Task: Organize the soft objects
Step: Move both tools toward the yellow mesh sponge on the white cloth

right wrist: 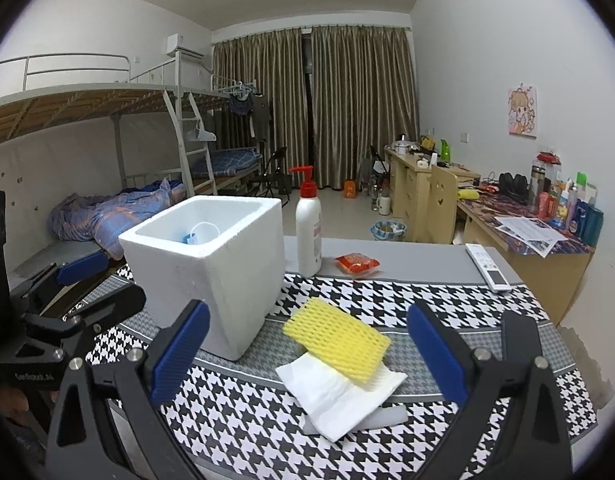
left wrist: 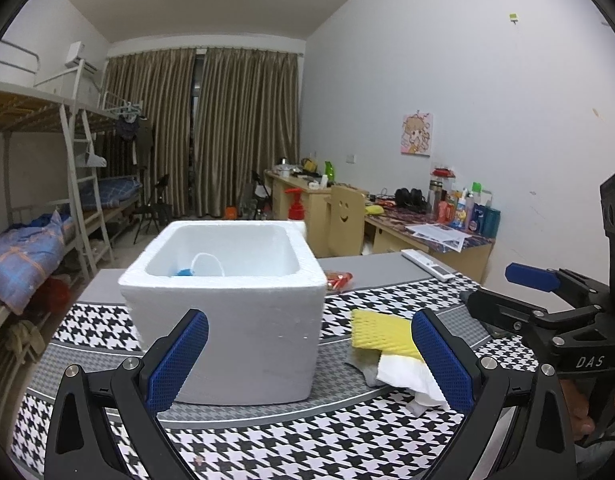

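Both grippers — left gripper [left wrist: 309,360], right gripper [right wrist: 307,356] — hover with fingers spread, empty. The yellow foam net [right wrist: 336,338] and white tissue [right wrist: 335,396] lie beside the foam box [right wrist: 211,272], which holds perhaps a mask.

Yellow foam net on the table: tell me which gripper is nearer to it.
Right. The right gripper is open and points straight at the yellow foam net, which lies between its fingers' lines. The left gripper, also open, faces the white foam box, with the net off to its right.
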The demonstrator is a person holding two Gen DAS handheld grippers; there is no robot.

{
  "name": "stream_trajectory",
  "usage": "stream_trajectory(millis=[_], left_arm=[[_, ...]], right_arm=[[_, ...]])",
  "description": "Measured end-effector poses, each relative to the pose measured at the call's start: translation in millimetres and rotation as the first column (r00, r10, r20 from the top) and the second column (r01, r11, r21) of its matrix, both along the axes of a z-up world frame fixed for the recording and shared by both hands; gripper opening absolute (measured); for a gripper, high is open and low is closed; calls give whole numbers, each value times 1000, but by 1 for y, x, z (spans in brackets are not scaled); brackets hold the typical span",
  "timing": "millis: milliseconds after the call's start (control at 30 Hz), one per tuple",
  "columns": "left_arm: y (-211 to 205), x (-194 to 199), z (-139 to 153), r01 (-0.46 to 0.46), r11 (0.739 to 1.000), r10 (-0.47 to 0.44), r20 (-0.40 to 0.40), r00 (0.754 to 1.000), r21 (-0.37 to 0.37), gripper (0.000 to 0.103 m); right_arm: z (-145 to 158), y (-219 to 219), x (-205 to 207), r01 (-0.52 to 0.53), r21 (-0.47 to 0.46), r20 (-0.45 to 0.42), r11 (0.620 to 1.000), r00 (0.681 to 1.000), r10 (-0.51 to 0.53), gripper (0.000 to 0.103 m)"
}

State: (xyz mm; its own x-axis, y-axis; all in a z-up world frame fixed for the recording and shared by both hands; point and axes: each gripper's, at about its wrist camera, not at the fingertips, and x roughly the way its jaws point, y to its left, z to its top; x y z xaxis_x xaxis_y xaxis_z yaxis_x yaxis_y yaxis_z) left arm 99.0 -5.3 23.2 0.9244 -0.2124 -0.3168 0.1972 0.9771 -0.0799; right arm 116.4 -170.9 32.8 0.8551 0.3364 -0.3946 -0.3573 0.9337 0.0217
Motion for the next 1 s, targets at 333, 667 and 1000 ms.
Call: stream_trajectory(millis=[333, 667, 1000], left_arm=[[-17, 12, -11, 39, 999, -39, -41, 998, 6, 102], [-35, 25, -26, 87, 996, -85, -104, 991, 19, 102], [-44, 38, -41, 109, 994, -105, -160, 982, 17, 102]], right_arm=[[-15, -13, 15, 17, -6, -44, 1000, 999, -17, 101], [-27, -20, 24, 37, -15, -86, 999, 996, -38, 101], [-35, -23, 40, 40, -38, -130, 999, 991, -44, 101]])
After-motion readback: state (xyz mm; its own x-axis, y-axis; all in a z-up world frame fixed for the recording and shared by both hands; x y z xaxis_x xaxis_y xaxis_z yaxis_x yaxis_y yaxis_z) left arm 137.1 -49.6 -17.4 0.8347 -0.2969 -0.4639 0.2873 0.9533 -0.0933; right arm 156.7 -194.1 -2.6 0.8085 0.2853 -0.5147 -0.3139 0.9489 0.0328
